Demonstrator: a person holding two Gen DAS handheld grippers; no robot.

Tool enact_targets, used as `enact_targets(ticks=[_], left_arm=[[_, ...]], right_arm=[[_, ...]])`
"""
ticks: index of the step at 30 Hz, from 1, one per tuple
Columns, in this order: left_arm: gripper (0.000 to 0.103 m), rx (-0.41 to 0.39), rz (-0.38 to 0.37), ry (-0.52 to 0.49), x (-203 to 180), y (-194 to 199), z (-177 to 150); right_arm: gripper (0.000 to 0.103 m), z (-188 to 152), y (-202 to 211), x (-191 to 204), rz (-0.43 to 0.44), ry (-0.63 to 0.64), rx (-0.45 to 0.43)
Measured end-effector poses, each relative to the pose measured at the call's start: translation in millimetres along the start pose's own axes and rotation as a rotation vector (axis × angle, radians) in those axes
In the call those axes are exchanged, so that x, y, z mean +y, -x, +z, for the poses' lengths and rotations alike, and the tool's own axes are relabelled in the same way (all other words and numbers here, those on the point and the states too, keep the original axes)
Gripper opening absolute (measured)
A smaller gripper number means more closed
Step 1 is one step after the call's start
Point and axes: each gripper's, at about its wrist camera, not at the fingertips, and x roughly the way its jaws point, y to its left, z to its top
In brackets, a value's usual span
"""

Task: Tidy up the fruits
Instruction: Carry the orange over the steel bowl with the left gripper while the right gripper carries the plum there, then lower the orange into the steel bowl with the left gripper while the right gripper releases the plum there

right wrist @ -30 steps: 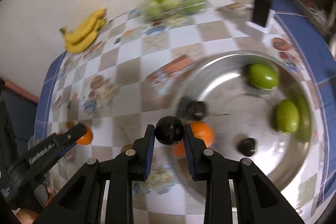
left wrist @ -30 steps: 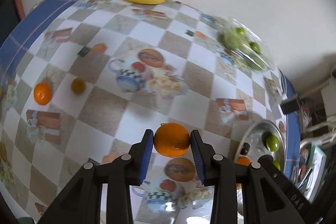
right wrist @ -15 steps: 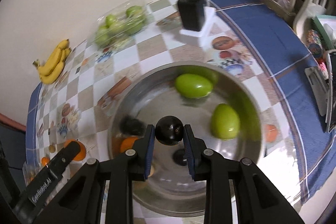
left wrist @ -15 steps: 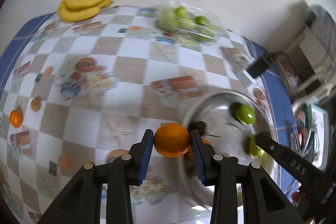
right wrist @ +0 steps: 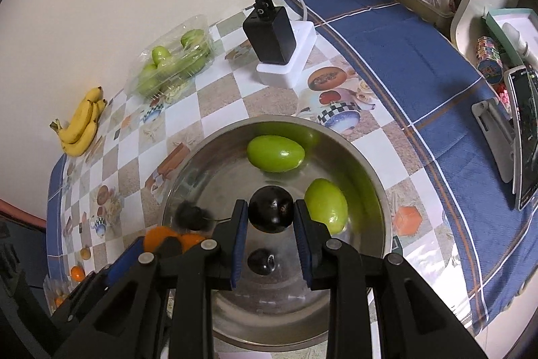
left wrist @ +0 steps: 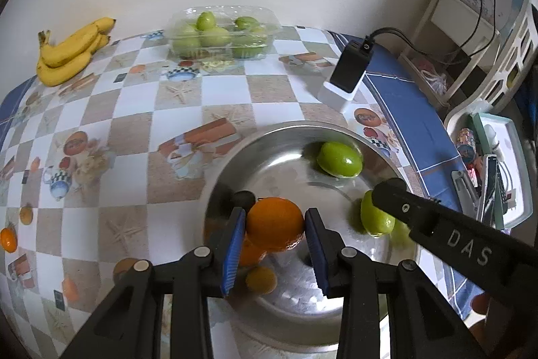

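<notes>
My left gripper [left wrist: 275, 226] is shut on an orange [left wrist: 275, 222] and holds it over the near left part of a steel bowl [left wrist: 289, 132]. My right gripper [right wrist: 271, 214] is shut on a dark plum [right wrist: 271, 212] above the middle of the same bowl [right wrist: 364, 157]. Inside the bowl lie two green fruits [right wrist: 275, 153] [right wrist: 326, 205], a dark plum [right wrist: 261, 261], another blurred dark fruit [right wrist: 191, 215] and an orange [left wrist: 250, 253]. The right gripper's arm [left wrist: 447, 239] reaches into the left wrist view from the right.
A banana bunch [left wrist: 72, 51] and a clear box of green fruits [left wrist: 222, 34] sit at the back by the wall. A black charger on a white block [left wrist: 349, 71] stands right of them. Small oranges [left wrist: 8, 239] lie at the table's left edge. Shelves with clutter [right wrist: 504, 56] stand at the right.
Both grippers have travelled with their fruit from over the checked tablecloth to above the steel bowl. The left one has also rolled, so the table now looks level in its view.
</notes>
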Motion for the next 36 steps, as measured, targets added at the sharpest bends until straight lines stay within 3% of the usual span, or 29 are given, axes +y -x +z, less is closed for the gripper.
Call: enact_targets(ticks=[20,36], left_arm=[[0.039,0.035,0.013,-0.007,-2,-34,0],[0.040,0.036,0.025,-0.015,-4,-38,1]], right_arm=[[0.029,3,-32,2,0.023,0.005,0.055],[0.029,0,-50,-4,0.013,-0.017,0.099]])
